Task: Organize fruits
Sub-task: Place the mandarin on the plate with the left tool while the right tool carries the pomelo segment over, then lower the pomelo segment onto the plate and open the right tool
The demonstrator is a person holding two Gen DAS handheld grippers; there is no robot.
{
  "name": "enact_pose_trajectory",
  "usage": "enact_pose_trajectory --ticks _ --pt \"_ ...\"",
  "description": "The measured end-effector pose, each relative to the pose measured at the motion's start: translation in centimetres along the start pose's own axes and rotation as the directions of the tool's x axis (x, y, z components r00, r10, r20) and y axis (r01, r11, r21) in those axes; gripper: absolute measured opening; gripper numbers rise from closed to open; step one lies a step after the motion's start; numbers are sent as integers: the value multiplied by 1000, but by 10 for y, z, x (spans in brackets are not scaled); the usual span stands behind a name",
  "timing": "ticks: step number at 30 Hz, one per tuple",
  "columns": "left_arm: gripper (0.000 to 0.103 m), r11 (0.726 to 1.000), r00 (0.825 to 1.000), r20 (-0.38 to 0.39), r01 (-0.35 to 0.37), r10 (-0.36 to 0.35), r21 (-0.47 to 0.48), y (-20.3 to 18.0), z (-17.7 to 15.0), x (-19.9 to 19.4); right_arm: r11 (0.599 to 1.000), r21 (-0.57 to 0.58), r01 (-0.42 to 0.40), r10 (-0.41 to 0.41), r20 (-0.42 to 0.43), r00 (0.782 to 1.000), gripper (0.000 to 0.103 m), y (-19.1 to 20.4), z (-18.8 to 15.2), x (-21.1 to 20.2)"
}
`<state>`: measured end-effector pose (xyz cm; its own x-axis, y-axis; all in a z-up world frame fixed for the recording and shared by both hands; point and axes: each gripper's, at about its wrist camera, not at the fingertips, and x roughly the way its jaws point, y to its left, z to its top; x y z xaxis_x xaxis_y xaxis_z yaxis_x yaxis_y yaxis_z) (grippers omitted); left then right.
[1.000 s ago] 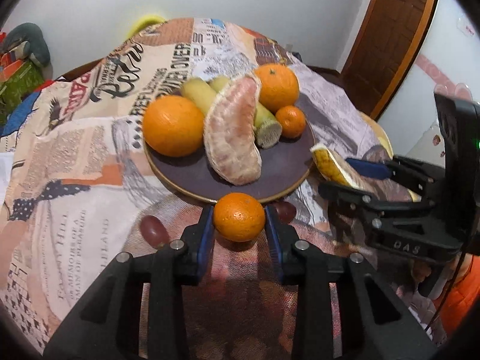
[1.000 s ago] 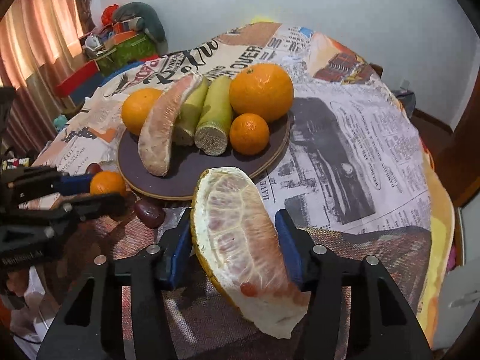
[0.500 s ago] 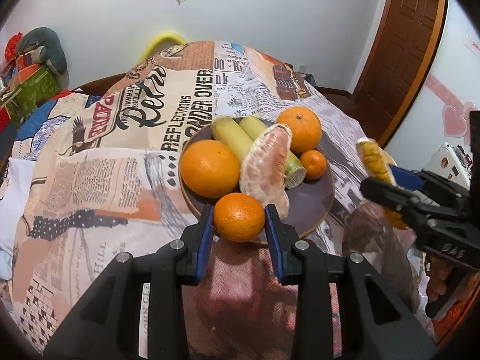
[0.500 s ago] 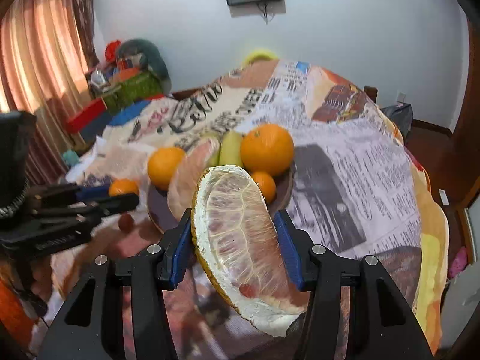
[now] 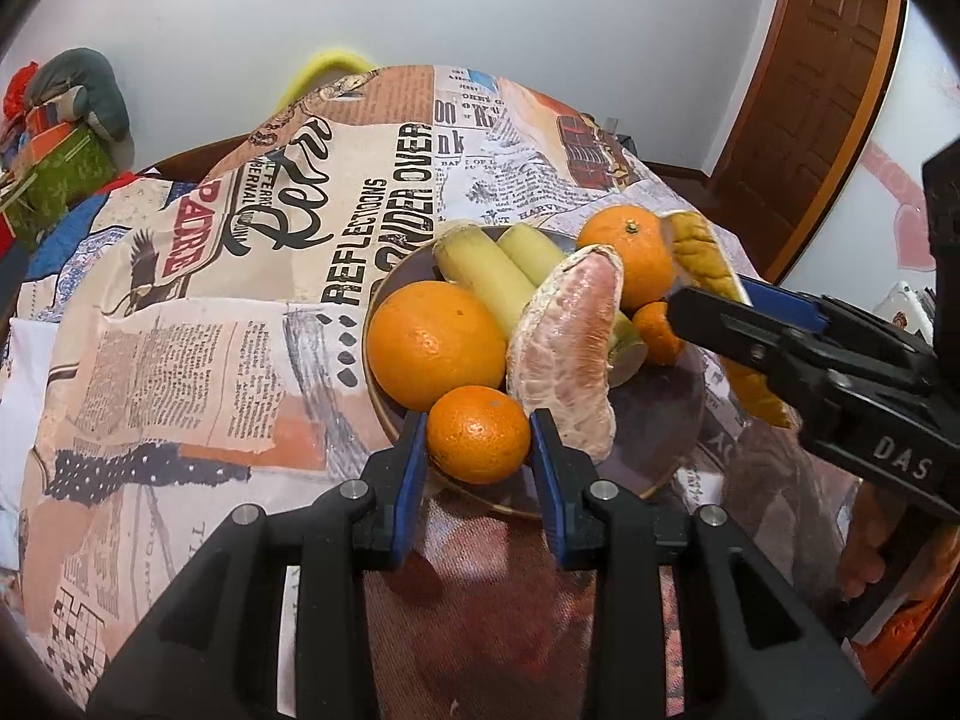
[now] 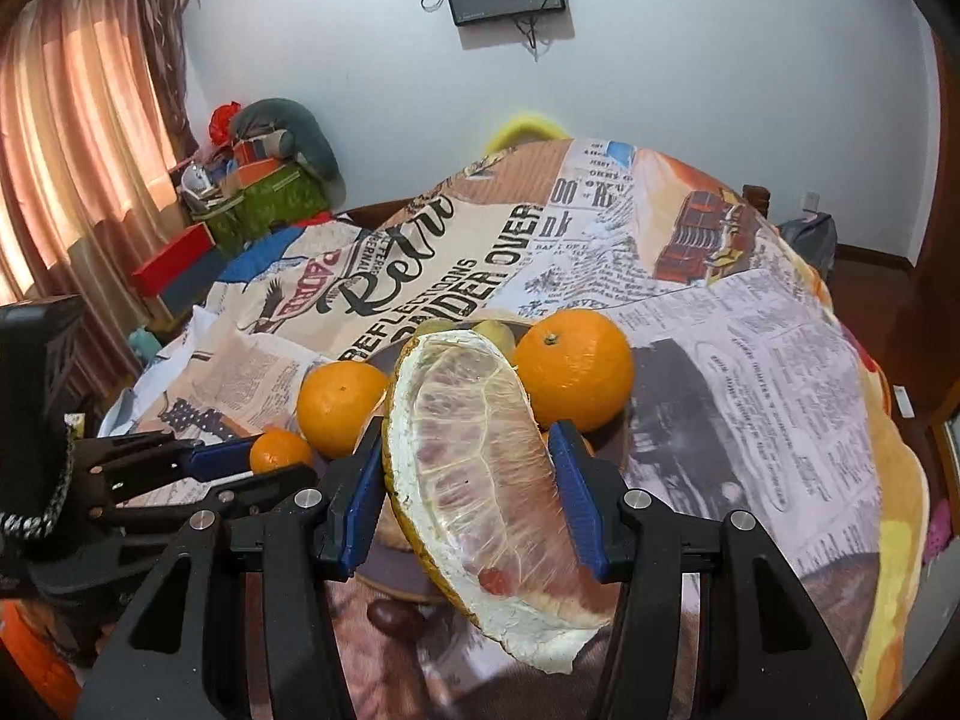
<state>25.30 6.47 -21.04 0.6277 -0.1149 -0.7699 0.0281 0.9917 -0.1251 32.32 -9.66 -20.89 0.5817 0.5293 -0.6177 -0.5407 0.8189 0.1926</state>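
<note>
A small mandarin (image 5: 478,434) sits clamped between the blue pads of the left gripper (image 5: 478,444), held over the near rim of the dark plate (image 5: 660,420), just in front of a large orange (image 5: 436,345) and a peeled pomelo segment (image 5: 570,348) lying on it. Behind them on the plate rest two pale green stalks (image 5: 486,276), a second large orange (image 5: 630,261) and a small mandarin at the far side (image 5: 657,333). The right gripper (image 6: 468,474) is closed on a pomelo wedge (image 6: 480,480) with yellow rind, its pale flesh facing the camera, raised above the plate's right side; in the left wrist view its black fingers reach in from the right, level with the fruit pile. A dark red fruit (image 6: 396,621) lies on the tablecloth (image 5: 180,330) below the wedge. Compared with a second ago, both tools have lifted their loads off the cloth and carried them in: the mandarin, then short of the plate's edge, now hangs above its rim, and the wedge has gone from the cloth beside the plate to above it.
</note>
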Motion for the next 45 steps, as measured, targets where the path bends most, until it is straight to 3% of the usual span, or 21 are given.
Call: enact_pose_trajectory --ticks 17,21,45 --pt "34 1000 1000 -22 -3 2 -20 5 5 18 1000 2 -24 24 -54 998 51 -1 2 29" --pt "38 1000 1000 -24 6 -6 -31 6 5 15 1000 -6 -22 22 -67 998 52 1 2 29" --pt "52 998 994 100 -37 43 -59 18 -11 -80 999 -32 20 -21 -21 1000 53 12 -6 -42"
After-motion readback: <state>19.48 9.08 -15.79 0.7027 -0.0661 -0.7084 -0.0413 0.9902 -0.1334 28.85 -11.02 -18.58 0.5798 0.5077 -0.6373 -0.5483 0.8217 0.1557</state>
